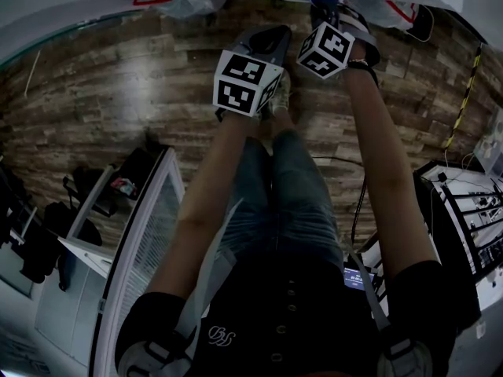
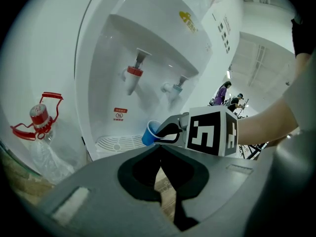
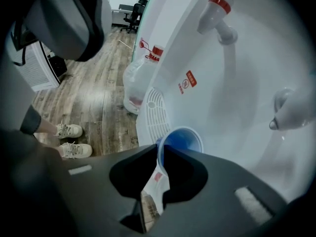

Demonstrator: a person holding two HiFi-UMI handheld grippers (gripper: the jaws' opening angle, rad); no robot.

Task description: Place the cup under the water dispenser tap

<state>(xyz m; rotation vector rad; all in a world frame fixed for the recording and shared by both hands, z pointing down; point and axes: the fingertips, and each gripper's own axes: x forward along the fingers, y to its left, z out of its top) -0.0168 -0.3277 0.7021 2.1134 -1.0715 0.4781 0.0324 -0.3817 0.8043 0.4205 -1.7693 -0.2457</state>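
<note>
Premises: an office-type workroom, not a dwelling. Grounds:
- Wood-plank floor (image 1: 118, 93) throughout.
- Free-standing white water dispenser (image 2: 163, 43) with a red tap (image 2: 133, 75) and a blue tap (image 2: 174, 88).
- Spare water bottle (image 3: 140, 78) just beside the dispenser's base.
- Office chair (image 3: 133, 9) at eleven o'clock in the right gripper view.
- Persons (image 2: 224, 93) in the open room beyond.
- Cabled equipment rack (image 1: 471, 203) at three o'clock in the head view.

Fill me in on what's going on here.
A person stands at a white water dispenser with tongs in each hand. The right tongs pinch the rim of a blue cup and hold it tilted near the drip tray, below the red tap and blue tap. The cup is not yet set down. The left tongs are closed and empty, hanging back from the dispenser.
</note>
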